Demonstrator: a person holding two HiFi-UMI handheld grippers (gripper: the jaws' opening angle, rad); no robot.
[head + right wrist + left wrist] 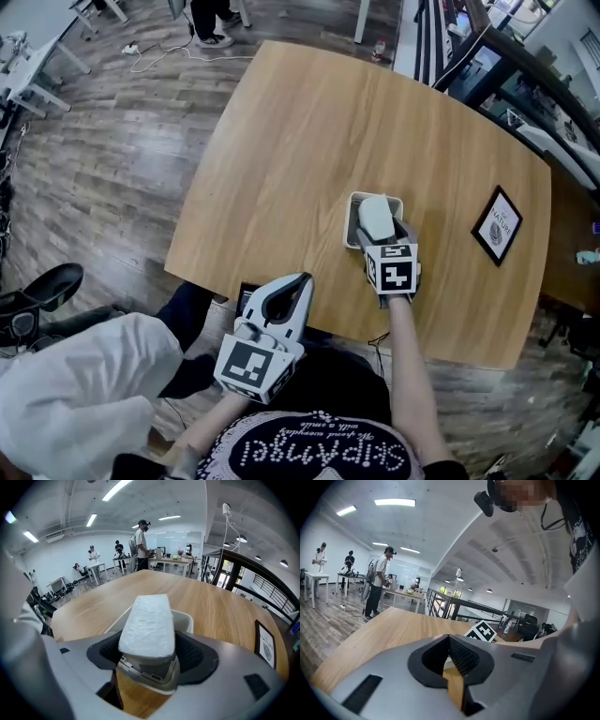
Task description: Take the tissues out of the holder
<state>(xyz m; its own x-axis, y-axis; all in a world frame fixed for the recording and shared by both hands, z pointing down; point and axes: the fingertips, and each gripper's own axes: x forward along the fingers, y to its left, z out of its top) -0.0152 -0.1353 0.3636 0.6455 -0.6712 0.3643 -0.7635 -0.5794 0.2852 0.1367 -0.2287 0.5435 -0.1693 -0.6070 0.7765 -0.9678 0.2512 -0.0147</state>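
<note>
A white wrapped tissue pack [375,216] [147,620] sits between the jaws of my right gripper [382,229] [149,641], which is shut on it. The pack is tilted and rises out of the white tissue holder [353,202] [185,617], which stands on the round wooden table [309,141] near its front edge. The pack's lower end is hidden by the gripper. My left gripper [304,279] [449,637] hovers at the table's near edge, left of the holder, jaws shut with nothing between them.
A black framed sign [497,225] [266,644] lies on the table to the right of the holder. A black railing [525,66] runs past the table's far right side. Several people stand at desks [140,541] far behind the table.
</note>
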